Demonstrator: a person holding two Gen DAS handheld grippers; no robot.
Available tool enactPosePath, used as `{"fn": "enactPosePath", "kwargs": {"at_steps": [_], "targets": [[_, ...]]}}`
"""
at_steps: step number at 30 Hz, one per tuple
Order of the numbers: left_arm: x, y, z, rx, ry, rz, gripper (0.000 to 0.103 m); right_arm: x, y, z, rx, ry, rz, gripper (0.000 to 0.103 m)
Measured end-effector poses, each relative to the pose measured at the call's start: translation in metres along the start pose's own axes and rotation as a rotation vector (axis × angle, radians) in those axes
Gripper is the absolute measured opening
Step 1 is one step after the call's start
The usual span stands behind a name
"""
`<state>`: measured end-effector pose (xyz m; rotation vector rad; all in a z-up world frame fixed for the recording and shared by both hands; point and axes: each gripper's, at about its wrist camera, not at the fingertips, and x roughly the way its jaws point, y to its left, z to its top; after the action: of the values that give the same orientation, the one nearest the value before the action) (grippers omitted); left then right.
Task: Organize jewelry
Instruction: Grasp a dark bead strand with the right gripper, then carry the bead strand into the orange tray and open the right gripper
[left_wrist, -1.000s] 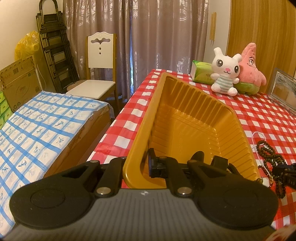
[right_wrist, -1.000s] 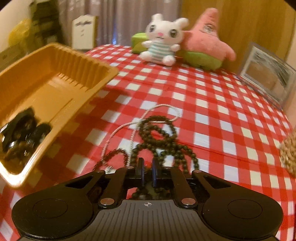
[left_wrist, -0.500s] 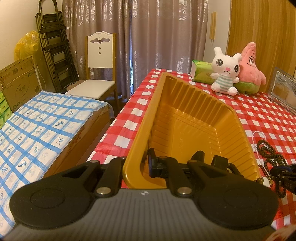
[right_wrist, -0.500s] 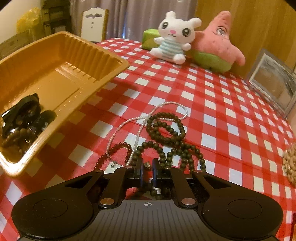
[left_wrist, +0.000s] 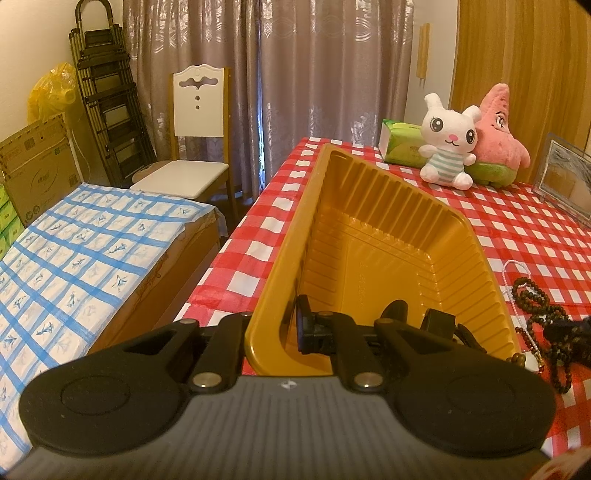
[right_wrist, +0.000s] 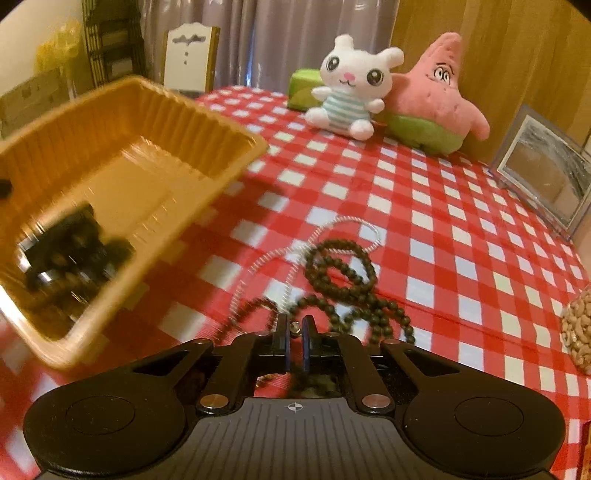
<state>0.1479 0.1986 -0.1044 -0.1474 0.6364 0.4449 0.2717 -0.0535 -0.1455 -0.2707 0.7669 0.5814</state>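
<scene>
left gripper (left_wrist: 291, 328) clamped, right gripper (right_wrist: 294, 338) pinched

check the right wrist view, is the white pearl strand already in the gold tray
No, the white pearl strand lies on the checkered tablecloth beside the gold tray, tangled with dark beads.

i am wearing the same build on both sides: my left gripper (left_wrist: 291, 326) and right gripper (right_wrist: 294, 328) are showing grey ribbed bodies, black round-lobed arms, silver screws, a small white crosshair mark, and black fingers (right_wrist: 282, 330) with blue inner faces.
</scene>
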Motion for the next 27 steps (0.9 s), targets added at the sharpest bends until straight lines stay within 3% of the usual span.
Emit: {"fn": "enactPosePath", "kwargs": {"at_steps": [11, 19, 27], "targets": [[-0.001, 0.000, 0.003, 0.006, 0.000, -0.017, 0.008, -0.037, 0.061, 0.051, 0.097, -0.058, 0.262, 0.006], [0.000, 0.003, 0.007, 0.013, 0.002, -0.034, 0.008, -0.016, 0.109, 0.061, 0.059, -0.060, 0.324, 0.006], [0.002, 0.007, 0.006, 0.006, 0.009, -0.045, 0.008, 0.004, 0.124, 0.063, 0.046, -0.070, 0.365, 0.006]]}}
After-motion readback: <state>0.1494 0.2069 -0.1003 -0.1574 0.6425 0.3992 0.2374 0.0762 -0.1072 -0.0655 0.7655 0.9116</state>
